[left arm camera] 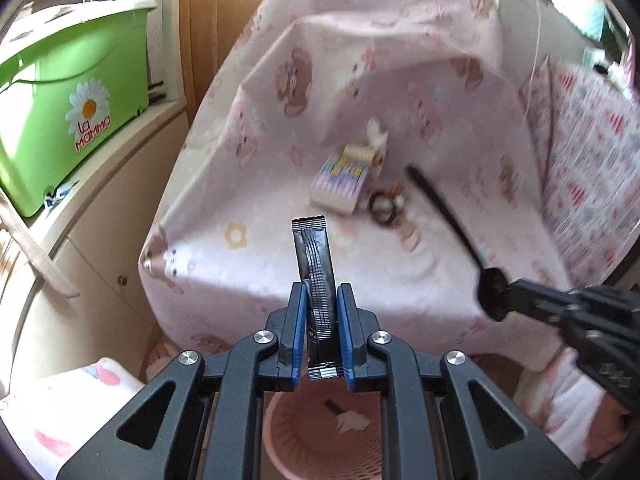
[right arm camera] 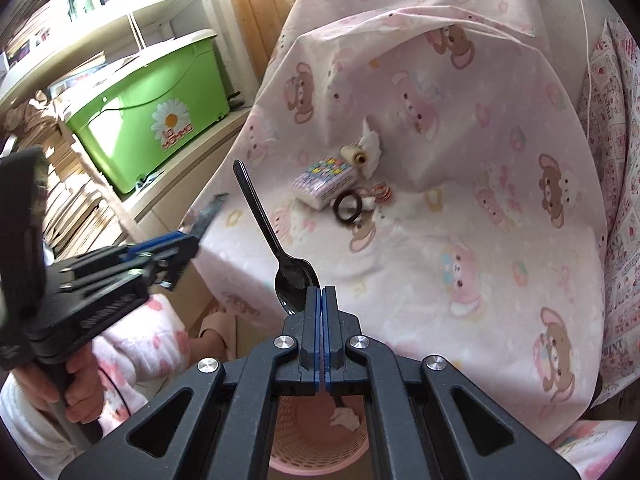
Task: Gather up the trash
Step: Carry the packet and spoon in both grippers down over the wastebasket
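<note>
My left gripper [left arm camera: 322, 300] is shut on a black stick sachet [left arm camera: 315, 280] that stands upright between its blue pads. My right gripper [right arm camera: 322, 296] is shut on the bowl of a black plastic spoon [right arm camera: 276, 240], handle pointing up and left. Each gripper shows in the other view: the right gripper [left arm camera: 505, 294] with the spoon [left arm camera: 444, 212], the left gripper [right arm camera: 192, 242] with the sachet [right arm camera: 208, 210]. Below both lies a pink mesh waste basket [left arm camera: 288, 444] [right arm camera: 288, 460] holding a crumpled tissue [left arm camera: 352, 422] [right arm camera: 345, 417]. On the pink bear-print cloth [left arm camera: 360, 100] [right arm camera: 460, 240] lie a small patterned box [left arm camera: 339, 182] [right arm camera: 326, 178], a thread spool [left arm camera: 362, 153] [right arm camera: 354, 156], a crumpled tissue [left arm camera: 377, 133] [right arm camera: 370, 140] and a dark ring [left arm camera: 382, 206] [right arm camera: 347, 207].
A green plastic bin with a daisy logo [left arm camera: 60, 92] [right arm camera: 156, 108] stands on a cream cabinet [left arm camera: 92, 216] at left. A patterned quilt [left arm camera: 592, 176] [right arm camera: 616, 200] rises at right. A person's hand in a fluffy pink sleeve [right arm camera: 132, 356] holds the left gripper's handle.
</note>
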Motion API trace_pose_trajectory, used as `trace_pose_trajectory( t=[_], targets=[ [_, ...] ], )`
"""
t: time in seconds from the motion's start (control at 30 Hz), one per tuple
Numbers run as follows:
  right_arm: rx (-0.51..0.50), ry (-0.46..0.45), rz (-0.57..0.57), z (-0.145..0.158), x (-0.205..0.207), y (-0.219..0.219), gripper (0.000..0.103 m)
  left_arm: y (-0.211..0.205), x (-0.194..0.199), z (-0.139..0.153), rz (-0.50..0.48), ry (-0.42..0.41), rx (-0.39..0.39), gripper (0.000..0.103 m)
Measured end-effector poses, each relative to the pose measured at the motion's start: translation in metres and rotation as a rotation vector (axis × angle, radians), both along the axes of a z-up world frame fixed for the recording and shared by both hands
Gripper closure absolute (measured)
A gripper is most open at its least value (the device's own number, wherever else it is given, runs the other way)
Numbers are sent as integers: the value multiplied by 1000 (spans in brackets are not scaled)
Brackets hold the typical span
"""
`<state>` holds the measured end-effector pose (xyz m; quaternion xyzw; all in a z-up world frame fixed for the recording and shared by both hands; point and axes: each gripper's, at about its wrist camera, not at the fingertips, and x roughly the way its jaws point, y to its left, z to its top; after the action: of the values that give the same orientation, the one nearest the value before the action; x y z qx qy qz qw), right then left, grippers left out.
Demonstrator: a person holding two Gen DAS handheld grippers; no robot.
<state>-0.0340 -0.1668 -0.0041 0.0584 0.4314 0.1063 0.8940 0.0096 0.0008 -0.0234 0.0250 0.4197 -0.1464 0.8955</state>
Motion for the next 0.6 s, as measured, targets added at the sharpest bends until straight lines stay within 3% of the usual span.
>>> trace_pose_trajectory(
  t=[0.07, 0.17, 0.3, 0.5, 0.6],
  targets=[
    [10, 11, 16, -6, -5, 3, 102, 3, 4, -17, 13, 68, -15, 89],
    [6, 35, 35, -16, -8, 8, 102, 12, 11, -35, 33, 192, -87, 89],
    [10, 78, 58, -30, -6, 12, 102, 20, 15, -50, 28, 296, -185, 89],
    [-16, 136, 77, -48, -6, 21, 102, 19, 15, -63, 30, 377, -202, 89],
    [-54, 150, 98, -53, -7, 28, 102, 16, 13, -67, 24, 396, -174, 89]
  ],
)
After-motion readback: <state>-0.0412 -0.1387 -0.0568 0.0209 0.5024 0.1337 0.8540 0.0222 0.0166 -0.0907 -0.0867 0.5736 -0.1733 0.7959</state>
